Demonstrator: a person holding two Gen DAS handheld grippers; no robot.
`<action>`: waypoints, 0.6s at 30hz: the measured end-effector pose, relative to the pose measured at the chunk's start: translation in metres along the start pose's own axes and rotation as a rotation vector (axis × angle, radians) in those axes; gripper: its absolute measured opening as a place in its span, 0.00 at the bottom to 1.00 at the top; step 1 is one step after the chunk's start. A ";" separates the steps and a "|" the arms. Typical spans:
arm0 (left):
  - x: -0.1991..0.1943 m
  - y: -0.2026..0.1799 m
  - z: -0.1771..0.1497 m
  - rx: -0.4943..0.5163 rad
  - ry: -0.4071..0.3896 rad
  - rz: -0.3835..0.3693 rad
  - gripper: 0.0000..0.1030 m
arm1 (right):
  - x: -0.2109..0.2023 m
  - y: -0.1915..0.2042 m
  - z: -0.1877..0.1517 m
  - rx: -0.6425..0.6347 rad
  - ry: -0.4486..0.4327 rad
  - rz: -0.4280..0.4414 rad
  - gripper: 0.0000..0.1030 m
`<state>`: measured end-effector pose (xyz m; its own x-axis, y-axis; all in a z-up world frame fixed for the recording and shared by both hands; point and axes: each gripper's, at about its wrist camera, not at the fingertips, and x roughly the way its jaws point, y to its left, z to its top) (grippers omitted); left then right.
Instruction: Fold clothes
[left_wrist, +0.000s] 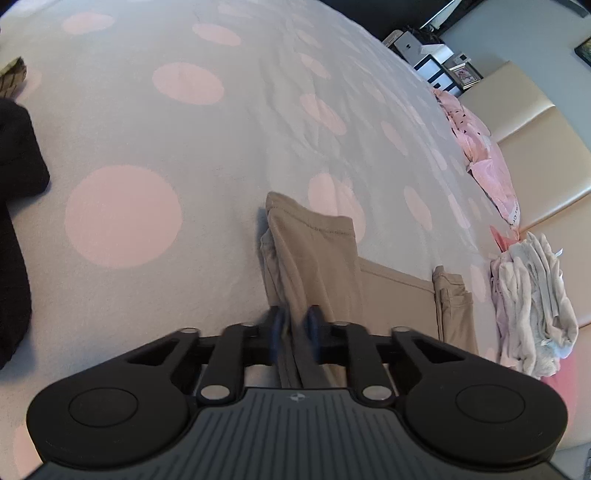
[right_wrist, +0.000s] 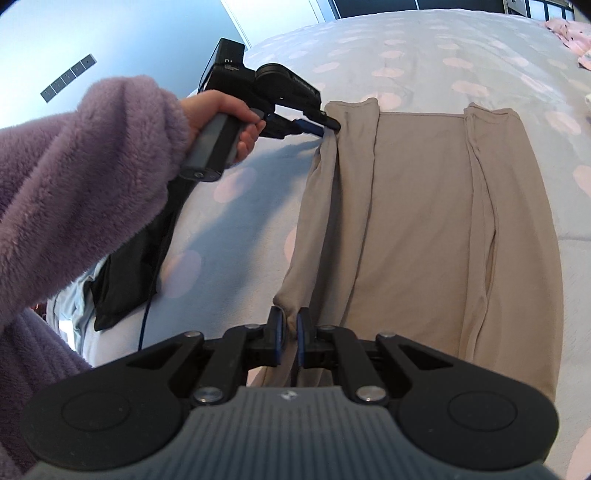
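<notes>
Your left gripper (left_wrist: 295, 325) and right gripper (right_wrist: 290, 325) each pinch the beige garment's (right_wrist: 417, 206) edge between closed jaws.

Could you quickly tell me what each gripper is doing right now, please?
Left gripper: shut on the beige garment's edge.
Right gripper: shut on the same garment's edge.

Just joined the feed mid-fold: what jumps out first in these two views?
A beige garment lies spread on the polka-dot bedspread, both side edges already turned in. Both grippers are clamped on its left edge: the right gripper at the near corner, the left gripper, held by a hand in a fluffy purple sleeve, at the far end. A heap of pale clothes waits at the bed's right edge.
</notes>
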<state>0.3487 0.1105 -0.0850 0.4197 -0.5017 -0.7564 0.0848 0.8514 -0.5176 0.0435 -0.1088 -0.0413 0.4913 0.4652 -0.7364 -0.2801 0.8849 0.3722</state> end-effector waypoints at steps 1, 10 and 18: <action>-0.003 -0.004 0.000 0.015 -0.012 0.000 0.03 | -0.001 -0.001 -0.001 0.005 -0.002 0.004 0.09; -0.008 -0.088 0.002 0.308 -0.047 0.082 0.02 | -0.019 -0.018 -0.010 0.116 -0.029 0.048 0.09; 0.032 -0.151 -0.013 0.464 0.010 0.126 0.02 | -0.029 -0.041 -0.020 0.206 -0.015 0.026 0.09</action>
<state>0.3374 -0.0363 -0.0360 0.4441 -0.3900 -0.8066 0.4292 0.8829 -0.1906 0.0237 -0.1594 -0.0465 0.4986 0.4867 -0.7173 -0.1189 0.8581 0.4996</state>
